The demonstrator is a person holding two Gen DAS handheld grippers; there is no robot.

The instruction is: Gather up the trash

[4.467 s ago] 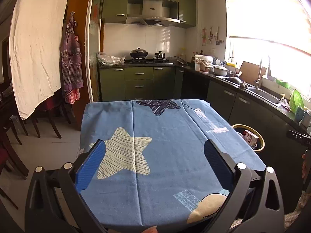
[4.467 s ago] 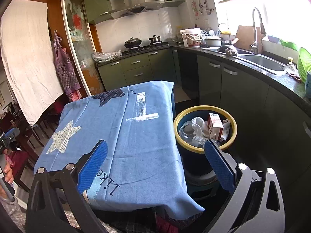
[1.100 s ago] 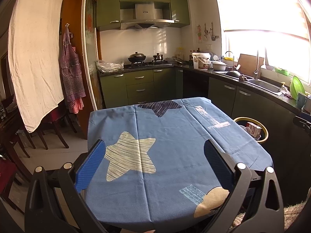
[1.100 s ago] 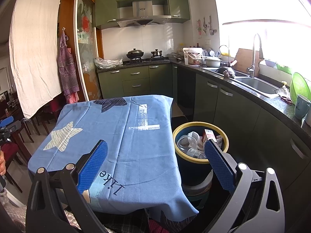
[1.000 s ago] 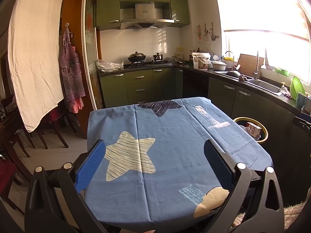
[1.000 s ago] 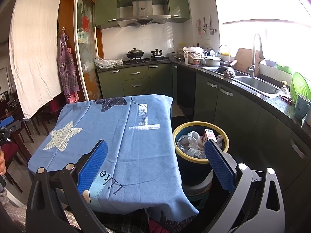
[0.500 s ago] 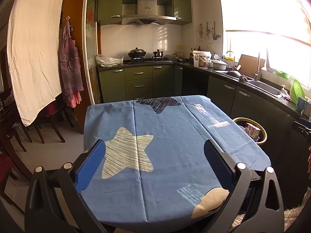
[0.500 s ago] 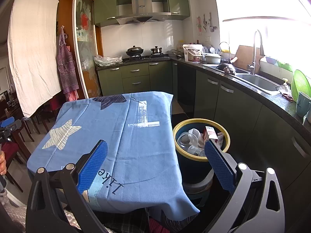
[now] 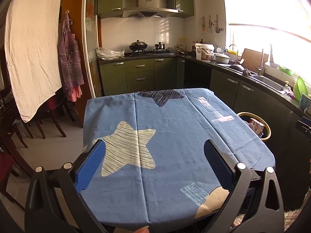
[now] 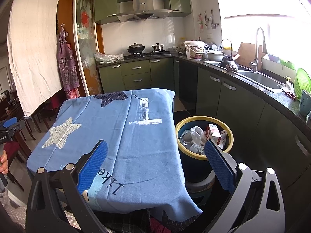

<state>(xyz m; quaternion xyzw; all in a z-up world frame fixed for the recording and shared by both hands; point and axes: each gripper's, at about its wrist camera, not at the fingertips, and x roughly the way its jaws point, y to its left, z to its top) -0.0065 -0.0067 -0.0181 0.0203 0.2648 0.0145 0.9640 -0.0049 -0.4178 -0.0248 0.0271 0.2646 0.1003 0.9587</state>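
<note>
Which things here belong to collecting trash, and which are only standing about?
For the job:
bin
carton in the bin
plastic cups in the bin
left gripper, open
right gripper, open

Only about:
tablecloth
wok
apron

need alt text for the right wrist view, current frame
The open, empty right gripper hovers over a table draped in a blue star-print tablecloth. To the table's right, a yellow-rimmed bin on the floor holds trash, including a clear plastic cup and a small carton. Green kitchen cabinets, a stove and a sink fill the background.
</note>
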